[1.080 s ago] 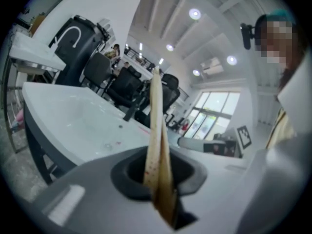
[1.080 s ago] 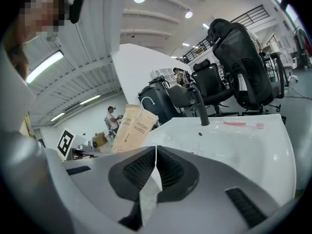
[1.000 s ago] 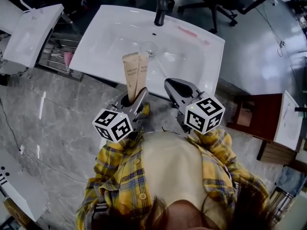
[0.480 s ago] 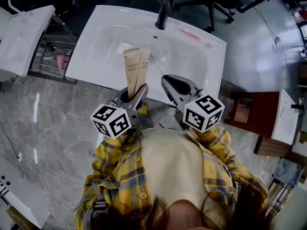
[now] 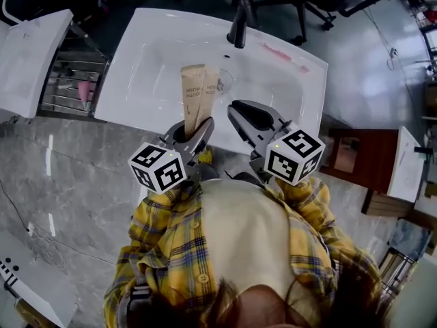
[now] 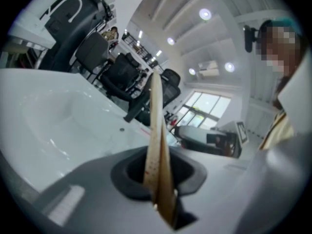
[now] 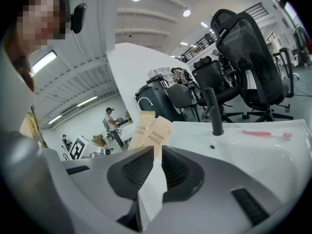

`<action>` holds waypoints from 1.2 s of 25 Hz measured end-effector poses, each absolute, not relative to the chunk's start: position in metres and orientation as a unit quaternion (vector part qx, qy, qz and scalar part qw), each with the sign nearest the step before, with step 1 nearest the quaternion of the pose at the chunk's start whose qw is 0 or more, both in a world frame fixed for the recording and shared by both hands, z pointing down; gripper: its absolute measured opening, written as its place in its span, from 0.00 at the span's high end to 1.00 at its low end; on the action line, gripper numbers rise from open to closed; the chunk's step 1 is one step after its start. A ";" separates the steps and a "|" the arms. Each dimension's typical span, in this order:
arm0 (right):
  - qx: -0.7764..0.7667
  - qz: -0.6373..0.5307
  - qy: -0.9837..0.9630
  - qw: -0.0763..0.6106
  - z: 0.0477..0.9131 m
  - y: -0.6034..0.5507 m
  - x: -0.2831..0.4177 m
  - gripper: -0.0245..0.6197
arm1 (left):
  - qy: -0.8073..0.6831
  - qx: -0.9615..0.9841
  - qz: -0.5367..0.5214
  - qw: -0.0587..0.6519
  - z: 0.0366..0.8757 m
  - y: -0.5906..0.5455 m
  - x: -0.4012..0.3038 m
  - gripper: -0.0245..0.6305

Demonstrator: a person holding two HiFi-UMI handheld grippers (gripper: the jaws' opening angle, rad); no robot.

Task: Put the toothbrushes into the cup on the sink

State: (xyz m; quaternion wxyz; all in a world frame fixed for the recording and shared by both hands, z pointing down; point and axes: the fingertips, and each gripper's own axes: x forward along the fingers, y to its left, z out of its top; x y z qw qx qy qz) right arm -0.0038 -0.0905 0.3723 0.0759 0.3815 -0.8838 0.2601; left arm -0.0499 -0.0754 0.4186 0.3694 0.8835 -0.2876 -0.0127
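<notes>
My left gripper (image 5: 194,130) is shut on two tan paper toothbrush packets (image 5: 196,96) that stand upright over the near part of the white sink (image 5: 153,46). In the left gripper view the packets (image 6: 157,145) show edge-on between the jaws (image 6: 158,179). A clear glass cup (image 5: 222,80) stands in the basin just right of the packets' tops. My right gripper (image 5: 240,111) hovers shut over the sink's near rim, to the right of the packets (image 7: 151,130), with nothing sticking out of it (image 7: 155,165). A pink toothbrush (image 5: 283,52) lies on the sink's back right ledge.
A black faucet (image 5: 239,26) rises at the back of the basin. A second white slab (image 5: 34,53) and a wire rack (image 5: 80,87) stand at the left, a brown stool (image 5: 362,162) at the right. Office chairs (image 7: 243,57) stand behind the sink.
Both grippers have moved forward over the sink. The packets now reach further over the basin, closer to the cup.
</notes>
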 end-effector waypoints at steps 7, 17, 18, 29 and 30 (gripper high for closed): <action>0.393 0.266 -0.877 0.081 0.375 -0.105 -0.011 0.94 | -0.282 0.883 -0.012 0.374 0.424 -0.084 -0.055 0.88; 0.343 0.294 -0.889 0.072 0.369 -0.111 -0.015 0.80 | -0.254 0.891 -0.043 0.374 0.412 -0.084 -0.043 0.88; 0.340 0.297 -0.890 0.067 0.367 -0.113 -0.013 0.80 | -0.253 0.892 -0.046 0.373 0.410 -0.085 -0.041 0.88; 0.269 0.381 -0.884 -0.009 0.343 -0.132 0.004 0.72 | -0.145 0.895 -0.108 0.409 0.378 -0.075 -0.017 0.88; 0.261 0.387 -0.884 -0.016 0.342 -0.132 0.004 0.72 | -0.139 0.895 -0.103 0.411 0.379 -0.074 -0.016 0.88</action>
